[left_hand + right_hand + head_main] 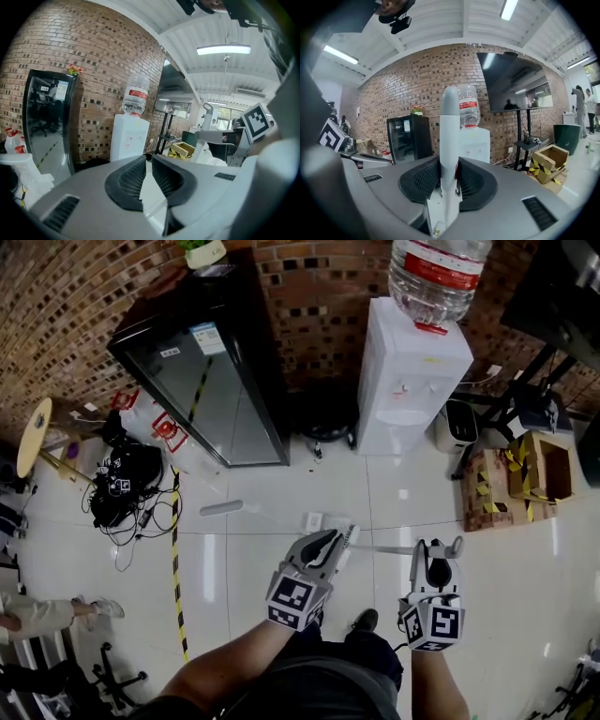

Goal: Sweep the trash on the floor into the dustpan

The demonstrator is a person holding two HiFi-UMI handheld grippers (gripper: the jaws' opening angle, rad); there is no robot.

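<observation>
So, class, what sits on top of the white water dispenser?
An upturned clear water bottle with a red label stands on the dispenser. Its mouth is hidden inside it.

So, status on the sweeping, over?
Right claw shut on grey-tipped white plastic handle. Left claw nearly shut, contents unclear. Black cable tangle lies far left.

We see a pale grey-white handle point(449, 136) with a rounded top. It stands upright, clamped between the pads of the right tongs point(449, 164); we cannot tell whether it belongs to broom or dustpan. A thin white strip point(152, 192) sits pinched in the left tongs point(146, 161). On the floor, in front of the water dispenser point(412, 381), lies a small white scrap point(314, 520). A blurred grey tube point(222, 508) lies farther to the dispenser's left.
</observation>
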